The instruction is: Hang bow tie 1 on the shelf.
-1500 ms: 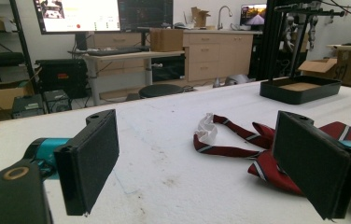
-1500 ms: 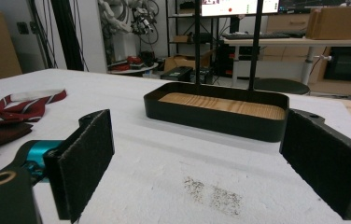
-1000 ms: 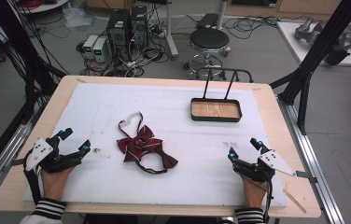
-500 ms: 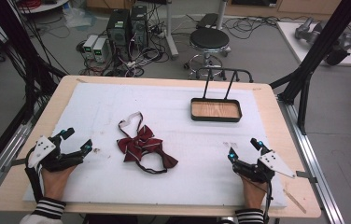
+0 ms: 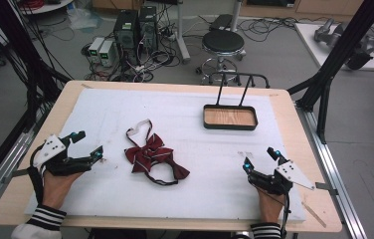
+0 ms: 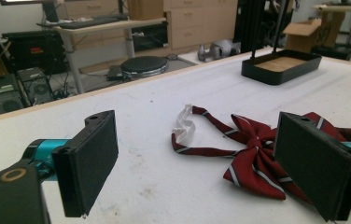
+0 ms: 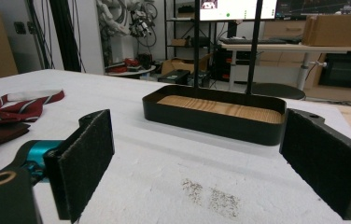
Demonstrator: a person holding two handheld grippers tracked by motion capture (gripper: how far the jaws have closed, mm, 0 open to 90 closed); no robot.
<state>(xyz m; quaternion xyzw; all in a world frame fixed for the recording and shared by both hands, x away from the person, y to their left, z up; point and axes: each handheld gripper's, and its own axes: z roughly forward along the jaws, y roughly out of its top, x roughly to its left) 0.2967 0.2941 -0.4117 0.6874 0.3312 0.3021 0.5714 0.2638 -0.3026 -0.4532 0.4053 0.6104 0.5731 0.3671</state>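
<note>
A dark red striped bow tie (image 5: 151, 157) (image 6: 257, 154) (image 7: 10, 112) with a strap and white end lies on the white mat, left of centre. My left gripper (image 5: 86, 145) (image 6: 201, 168) rests open at the mat's left, its jaws pointing at the bow tie a short way off. A black tray with a wooden floor (image 5: 230, 118) (image 6: 283, 67) (image 7: 218, 116) and an upright handle stands at the back right. My right gripper (image 5: 259, 158) (image 7: 197, 163) sits open at the front right, facing the tray, nothing between its jaws.
The white mat (image 5: 195, 189) covers a wooden table (image 5: 304, 134). A small dark smudge (image 7: 211, 196) marks the mat before the right gripper. Beyond the table stand a stool (image 5: 223, 42), computers (image 5: 135, 30) and black frame posts (image 5: 334, 64).
</note>
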